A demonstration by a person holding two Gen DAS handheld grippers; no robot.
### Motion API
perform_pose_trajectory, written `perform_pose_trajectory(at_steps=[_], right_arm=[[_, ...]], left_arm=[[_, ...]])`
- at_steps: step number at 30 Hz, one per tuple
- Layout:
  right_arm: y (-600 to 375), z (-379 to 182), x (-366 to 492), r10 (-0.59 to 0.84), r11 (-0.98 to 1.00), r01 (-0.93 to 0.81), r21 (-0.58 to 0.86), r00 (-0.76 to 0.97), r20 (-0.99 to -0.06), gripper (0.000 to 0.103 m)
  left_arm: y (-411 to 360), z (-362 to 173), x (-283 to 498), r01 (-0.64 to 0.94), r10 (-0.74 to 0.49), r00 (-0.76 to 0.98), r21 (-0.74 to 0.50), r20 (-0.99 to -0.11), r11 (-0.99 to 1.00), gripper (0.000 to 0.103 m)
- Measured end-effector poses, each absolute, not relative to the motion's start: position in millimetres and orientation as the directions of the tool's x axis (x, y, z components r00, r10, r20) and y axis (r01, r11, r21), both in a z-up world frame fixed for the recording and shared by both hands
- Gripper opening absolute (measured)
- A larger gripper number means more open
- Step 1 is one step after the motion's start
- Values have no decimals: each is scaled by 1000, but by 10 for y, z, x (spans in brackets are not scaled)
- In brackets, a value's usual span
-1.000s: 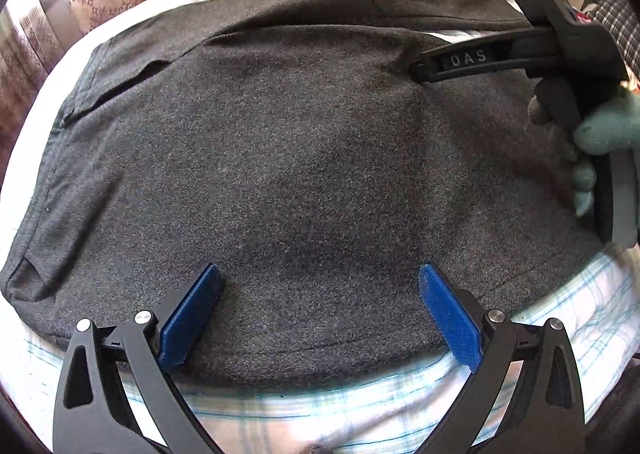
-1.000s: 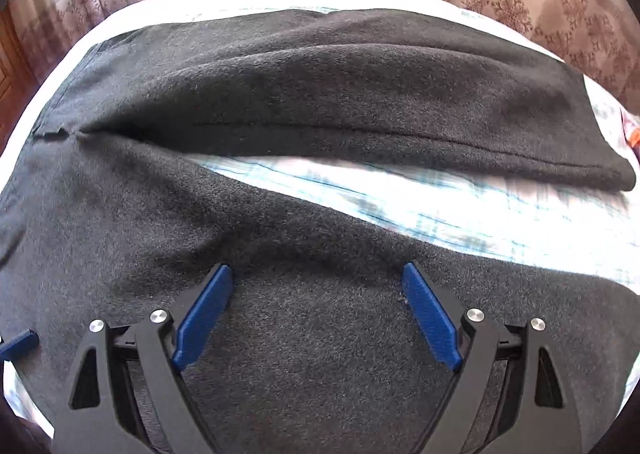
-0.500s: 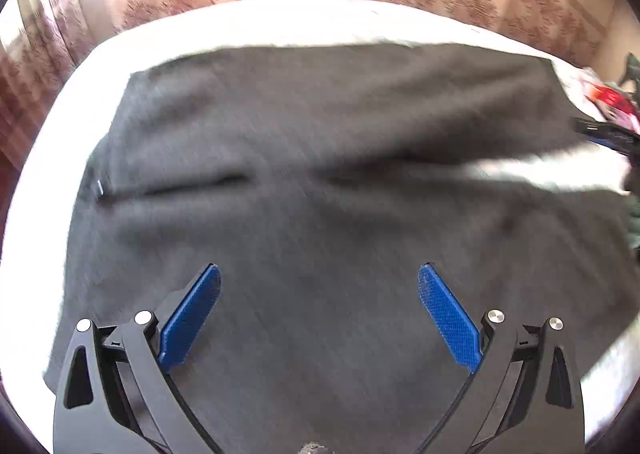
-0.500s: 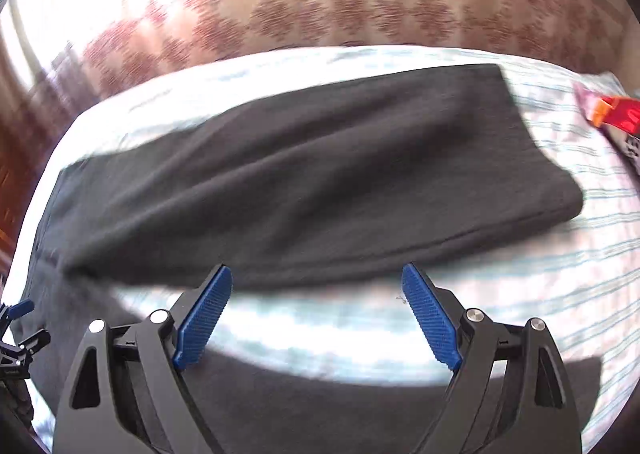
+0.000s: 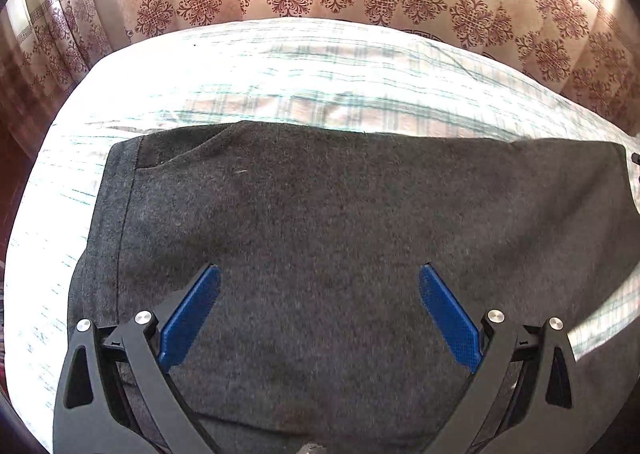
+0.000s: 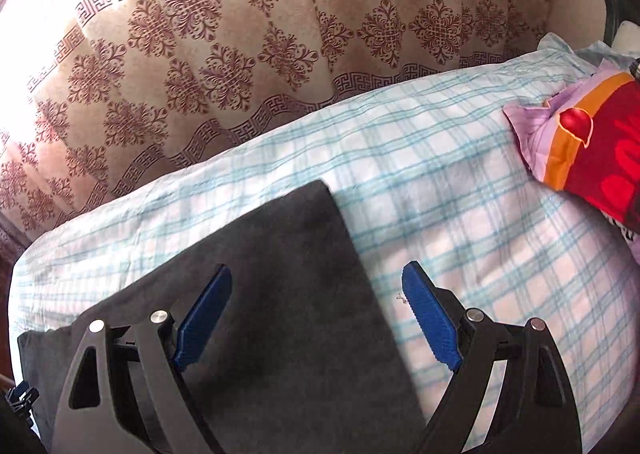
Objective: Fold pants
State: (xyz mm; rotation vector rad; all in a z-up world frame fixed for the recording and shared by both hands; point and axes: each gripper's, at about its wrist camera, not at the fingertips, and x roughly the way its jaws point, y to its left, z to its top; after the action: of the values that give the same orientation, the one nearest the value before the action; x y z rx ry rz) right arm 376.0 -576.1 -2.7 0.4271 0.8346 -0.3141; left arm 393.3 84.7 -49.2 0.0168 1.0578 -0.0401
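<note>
The dark grey pants (image 5: pixel 340 238) lie spread flat on the bed's checked sheet (image 5: pixel 320 70), the waistband to the left and the leg ends (image 6: pixel 320 222) to the right. The left gripper (image 5: pixel 320 306) hangs above the waist part, its blue fingers (image 5: pixel 190 318) wide apart and holding nothing. The right gripper (image 6: pixel 316 310) hangs over the leg ends, equally wide and empty. A red pillow (image 6: pixel 592 142) lies at the right, a patterned curtain (image 6: pixel 240 54) behind.

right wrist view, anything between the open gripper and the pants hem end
Nothing visible. The right gripper is open and empty, with the cuff end of the dark grey pants straight ahead of its fingers on the checked sheet. The red patterned pillow lies well off to the side, clear of the path.
</note>
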Motion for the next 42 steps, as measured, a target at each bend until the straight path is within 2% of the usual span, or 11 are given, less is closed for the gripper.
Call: perform_pose_trajectory(at_steps=[6, 8, 10, 11, 13, 16, 24, 31, 35, 39, 42], right_arm=[[-6028, -252, 4228, -87, 865, 433, 255, 628, -773, 87], [-5978, -290, 4294, -75, 886, 398, 238, 629, -774, 83], [-5877, -311, 4321, -63, 916, 342, 209, 636, -769, 64], [-5844, -322, 4320, -52, 925, 321, 203, 637, -769, 58], [-5804, -319, 4279, -30, 933, 293, 210, 645, -763, 35], [-5830, -239, 4136, 33, 925, 259, 279, 675, -737, 17], [-5616, 352, 3329, 106, 939, 118, 323, 795, -598, 14], [-5485, 512, 2290, 117, 936, 81, 341, 845, -521, 14], [-5424, 397, 1708, 98, 934, 101, 343, 850, -518, 13], [-5444, 183, 1224, 48, 922, 169, 349, 842, -537, 0], [-5485, -6, 981, 36, 905, 216, 366, 819, -572, 1]], left_arm=[[778, -702, 4202, 25, -24, 454, -15, -891, 1000, 101], [721, -774, 4222, 37, -17, 444, -1, -896, 999, 101], [677, -831, 4249, 40, -23, 436, -6, -900, 999, 101], [660, -860, 4256, 37, -29, 431, -15, -902, 999, 101], [638, -899, 4303, 25, -34, 426, -26, -904, 999, 101], [620, -915, 4348, 11, -37, 426, -36, -904, 999, 101], [743, -861, 4450, -68, -82, 407, -119, -910, 991, 101], [957, -756, 4498, -169, -105, 416, -190, -903, 967, 101], [1107, -694, 4492, -233, -137, 422, -254, -896, 939, 101], [1222, -617, 4465, -289, -182, 444, -333, -877, 897, 100], [1245, -585, 4453, -308, -176, 454, -340, -873, 889, 100]])
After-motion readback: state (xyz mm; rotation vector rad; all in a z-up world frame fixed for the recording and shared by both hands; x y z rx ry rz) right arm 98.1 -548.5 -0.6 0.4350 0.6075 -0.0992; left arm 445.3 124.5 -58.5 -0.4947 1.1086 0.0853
